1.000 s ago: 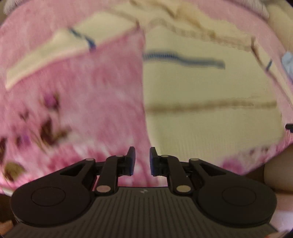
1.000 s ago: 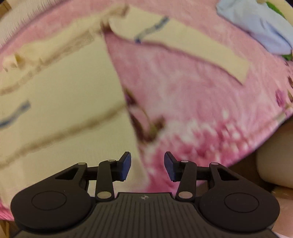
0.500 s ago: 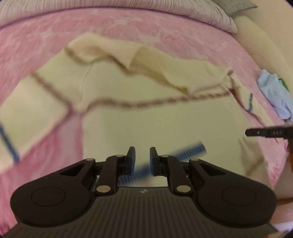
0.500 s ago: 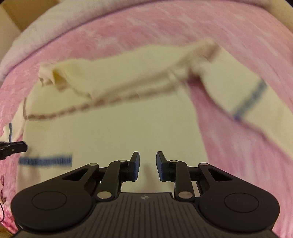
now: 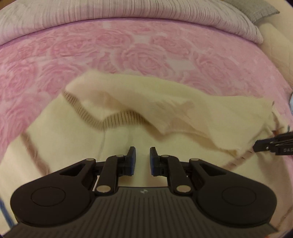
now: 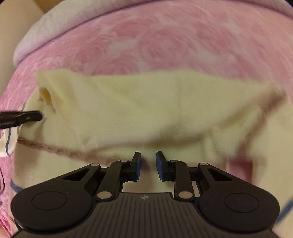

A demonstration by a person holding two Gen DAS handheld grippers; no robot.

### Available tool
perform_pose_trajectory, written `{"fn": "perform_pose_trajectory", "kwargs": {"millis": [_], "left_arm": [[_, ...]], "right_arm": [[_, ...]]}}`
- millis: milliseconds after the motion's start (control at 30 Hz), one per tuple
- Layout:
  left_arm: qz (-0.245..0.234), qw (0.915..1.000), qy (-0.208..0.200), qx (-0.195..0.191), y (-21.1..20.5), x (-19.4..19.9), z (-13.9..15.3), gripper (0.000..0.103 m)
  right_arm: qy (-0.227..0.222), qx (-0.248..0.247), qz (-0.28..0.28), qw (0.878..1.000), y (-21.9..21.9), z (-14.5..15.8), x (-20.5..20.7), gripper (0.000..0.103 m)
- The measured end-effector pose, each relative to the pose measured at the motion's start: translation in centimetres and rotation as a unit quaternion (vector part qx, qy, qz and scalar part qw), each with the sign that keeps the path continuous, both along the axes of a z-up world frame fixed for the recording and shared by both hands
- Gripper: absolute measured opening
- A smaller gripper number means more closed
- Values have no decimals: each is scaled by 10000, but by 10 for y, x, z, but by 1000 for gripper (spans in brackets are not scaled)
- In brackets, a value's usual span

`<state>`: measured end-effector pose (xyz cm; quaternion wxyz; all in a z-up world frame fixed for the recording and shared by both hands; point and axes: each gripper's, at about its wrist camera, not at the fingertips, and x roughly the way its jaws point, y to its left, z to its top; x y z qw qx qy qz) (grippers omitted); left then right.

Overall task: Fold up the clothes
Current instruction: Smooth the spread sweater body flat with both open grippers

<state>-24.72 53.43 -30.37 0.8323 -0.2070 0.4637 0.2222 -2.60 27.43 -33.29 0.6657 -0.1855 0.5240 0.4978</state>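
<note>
Garments: you have one cream knit sweater (image 5: 113, 146) spread on the bed, with tan trim lines and a ribbed tan neckband (image 5: 117, 119); a thin blue stripe shows at its edge (image 6: 15, 186).
Sweater position: it fills the middle of both wrist views, from 9 o'clock round to 3 o'clock, and its upper part is flopped over in a loose fold (image 6: 146, 102) lying across the chest.
Bedding: one pink rose-patterned blanket (image 5: 128, 53) lies under the sweater; one striped grey-white cover (image 5: 128, 12) runs along 12 o'clock beyond it.
Other cloth: a sliver of pale blue fabric (image 5: 291, 99) shows at 3 o'clock in the left view, too cropped for you to name.
Grippers: two. Your left gripper (image 5: 142, 159) hangs over the sweater's chest, below the neckband. Your right gripper (image 6: 148, 163) hangs over the front edge of the fold.
Left jaws: nearly together, with a narrow gap and no cloth between the pads.
Right jaws: they have just been closing, now narrowly apart with nothing pinched between them.
Cross views: your right gripper's tip enters the left view at 3 o'clock beside the fold's corner; your left gripper's tip enters the right view at 9 o'clock beside the rolled end of the fold.
Containers: none in view.
</note>
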Motion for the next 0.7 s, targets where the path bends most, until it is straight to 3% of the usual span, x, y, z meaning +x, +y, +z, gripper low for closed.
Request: {"fn": "perform_pose_trajectory", "kwargs": {"millis": [133, 167, 233, 300, 400, 600, 700], "left_arm": [[-64, 9994, -194, 269, 39, 44, 2, 11], [12, 9988, -316, 364, 52, 55, 6, 12], [230, 9968, -572, 505, 77, 76, 14, 11], [568, 9941, -798, 466, 99, 86, 21, 12], [650, 9934, -908, 256, 107, 83, 24, 13], [261, 9970, -179, -707, 55, 31, 0, 19], [223, 9960, 105, -854, 10, -16, -1, 19]], "right_arm": [[-488, 449, 73, 9978, 46, 15, 37, 18], [-647, 685, -196, 9954, 54, 22, 53, 18], [-950, 1140, -739, 9862, 70, 38, 85, 28], [-806, 1156, -1351, 9808, 75, 47, 118, 32], [-368, 1231, -1609, 9786, 57, 53, 133, 32], [44, 363, -1149, 9927, -2, 28, 79, 37], [-13, 29, -884, 9961, -40, 24, 29, 37]]}}
